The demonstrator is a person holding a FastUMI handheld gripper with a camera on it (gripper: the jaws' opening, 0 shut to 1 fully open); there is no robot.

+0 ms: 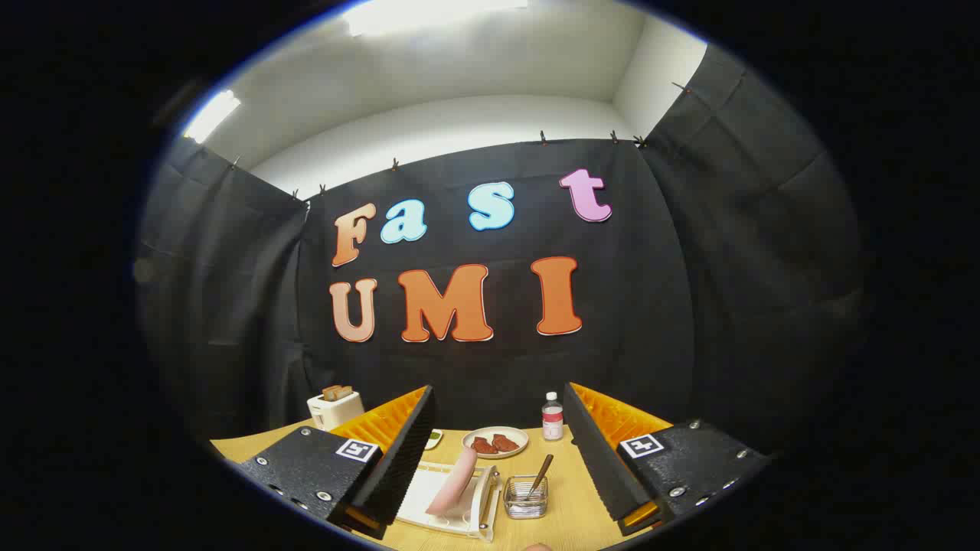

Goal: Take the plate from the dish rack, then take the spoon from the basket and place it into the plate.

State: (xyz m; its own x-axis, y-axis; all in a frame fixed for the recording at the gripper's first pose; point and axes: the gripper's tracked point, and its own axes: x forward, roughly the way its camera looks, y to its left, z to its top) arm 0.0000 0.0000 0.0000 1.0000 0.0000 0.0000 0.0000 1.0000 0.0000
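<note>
1. The tongs (498, 451) hang above the wooden counter (566, 520) with their two fingers spread wide apart and nothing between them; they are released, touching no object.
2. Nearest, between the fingers and closer to the left one, the white dish rack (482, 509) sits on the counter; a pink plate (453, 480) stands on edge in it, leaning slightly.
3. Just to the right of the rack, close beside it, stands the small clear basket (525, 501); the spoon (538, 476) rests inside, its handle tilted up and to the right.
4. Beyond these, still between the fingers, a pale round dish (513, 450) lies flat, carrying two reddish-brown pieces (494, 444); a small greenish item (433, 438) shows just left of it, partly hidden by the left finger, too small to identify.
5. To the right of the dish, near the right finger, a clear bottle (552, 418) with a white cap stands upright.
6. Farther left, beyond the left finger, a cream toaster (333, 409) holds brown slices in its slots; behind it all hangs the booth's black cloth wall (459, 367).
</note>
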